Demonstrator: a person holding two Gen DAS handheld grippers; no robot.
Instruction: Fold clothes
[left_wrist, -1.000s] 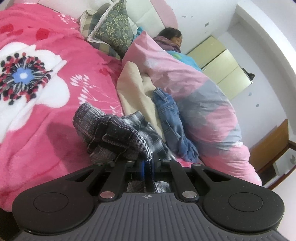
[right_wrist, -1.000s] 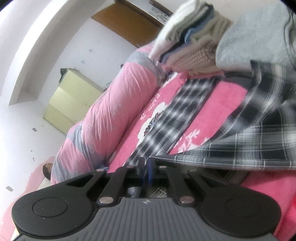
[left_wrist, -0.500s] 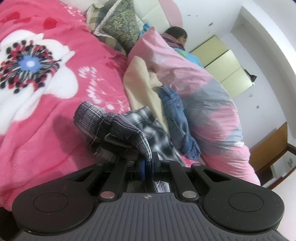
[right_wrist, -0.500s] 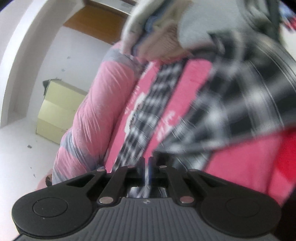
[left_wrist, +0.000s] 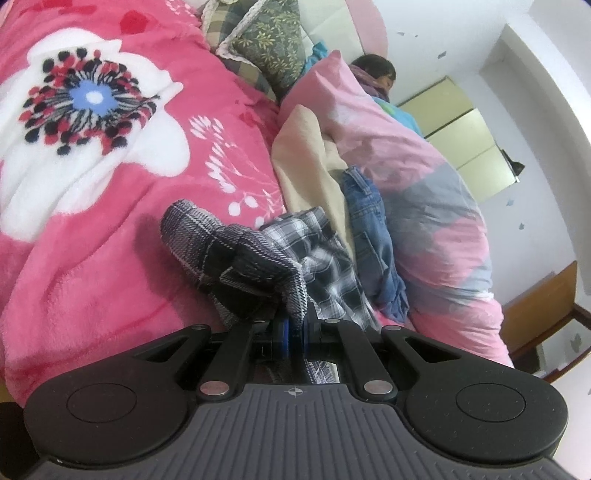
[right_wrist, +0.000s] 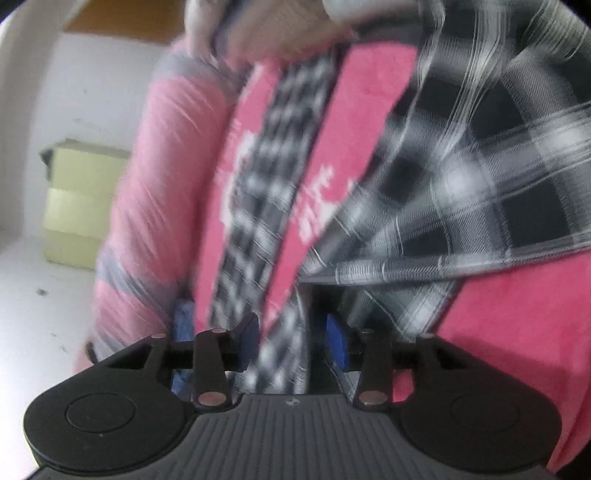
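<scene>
A black-and-white plaid shirt (left_wrist: 243, 258) lies on a pink flowered blanket (left_wrist: 110, 184). In the left wrist view my left gripper (left_wrist: 294, 328) is shut on a bunched fold of it, and the cloth humps up just ahead of the fingers. The right wrist view is blurred: the plaid shirt (right_wrist: 461, 177) spreads at the right and a long plaid strip (right_wrist: 273, 206) runs up the blanket (right_wrist: 498, 332). My right gripper (right_wrist: 291, 343) has its jaws opening, blue pads apart, with plaid cloth loose between them.
Beside the shirt lie a cream cloth (left_wrist: 306, 162) and blue jeans (left_wrist: 369, 236) against a pink and grey quilt (left_wrist: 424, 192) with a person under it. Cushions (left_wrist: 266, 44) sit at the bed head. A stack of folded clothes (right_wrist: 258, 33) is beyond the right gripper.
My right gripper's jaws have parted from shut and let go of the plaid cloth while it swung and rolled. The left gripper sank a little, still clamped on its fold.
</scene>
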